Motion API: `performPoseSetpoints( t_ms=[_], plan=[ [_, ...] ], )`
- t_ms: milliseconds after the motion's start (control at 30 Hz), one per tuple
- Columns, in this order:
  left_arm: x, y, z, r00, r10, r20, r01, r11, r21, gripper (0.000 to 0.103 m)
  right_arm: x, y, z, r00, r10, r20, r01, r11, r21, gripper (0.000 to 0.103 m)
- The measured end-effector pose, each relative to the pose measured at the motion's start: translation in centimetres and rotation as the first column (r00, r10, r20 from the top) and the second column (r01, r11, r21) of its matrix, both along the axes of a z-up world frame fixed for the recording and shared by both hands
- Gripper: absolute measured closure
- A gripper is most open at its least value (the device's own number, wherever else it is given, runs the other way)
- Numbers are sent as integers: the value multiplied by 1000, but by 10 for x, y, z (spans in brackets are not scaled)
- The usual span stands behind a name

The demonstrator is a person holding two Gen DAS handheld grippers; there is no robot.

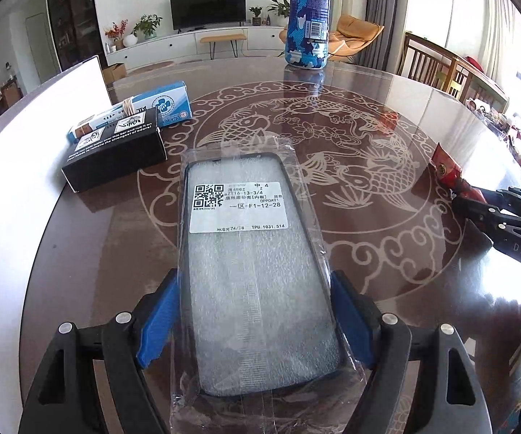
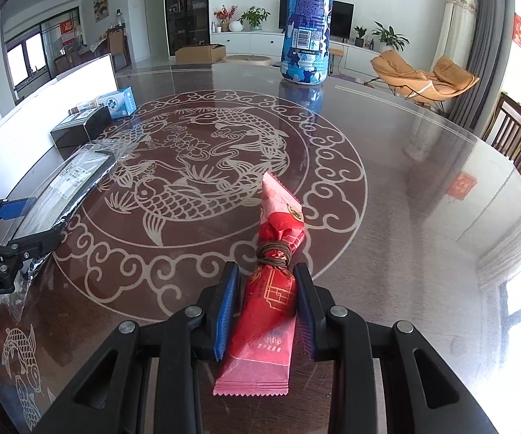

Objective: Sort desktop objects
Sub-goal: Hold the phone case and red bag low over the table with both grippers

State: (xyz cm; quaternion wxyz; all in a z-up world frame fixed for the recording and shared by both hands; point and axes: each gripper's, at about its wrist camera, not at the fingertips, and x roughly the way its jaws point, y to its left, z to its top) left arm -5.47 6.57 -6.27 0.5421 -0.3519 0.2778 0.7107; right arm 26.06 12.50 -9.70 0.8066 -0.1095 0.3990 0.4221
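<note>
Left gripper (image 1: 257, 322) pinches a plastic-bagged black phone case (image 1: 249, 253) above the glass-topped table (image 1: 423, 108); right gripper (image 2: 266, 311) clamps a red string-tied snack packet (image 2: 271, 289). Risk: the slick bag could slide from the pads if tilted.

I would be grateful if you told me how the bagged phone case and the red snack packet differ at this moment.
The phone case is flat, dark-rimmed, in a clear bag with a white label; the snack packet is red, bundled and tied with brown cord. The phone case spreads the left gripper wide; the snack packet sits in a narrow right gripper. Both are gripped above the table.
</note>
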Motion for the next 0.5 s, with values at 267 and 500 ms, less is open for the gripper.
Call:
performPoseSetpoints(
  t_ms=[267, 500],
  plan=[
    [-1, 6, -1, 1000, 1, 0, -1, 1000, 1, 24, -37, 4, 6, 992, -28, -127, 43, 992, 118, 68],
    [-2, 5, -1, 1000, 1, 0, -1, 1000, 2, 24, -63, 22, 11, 998, -13, -68, 18, 998, 63, 67]
  ],
)
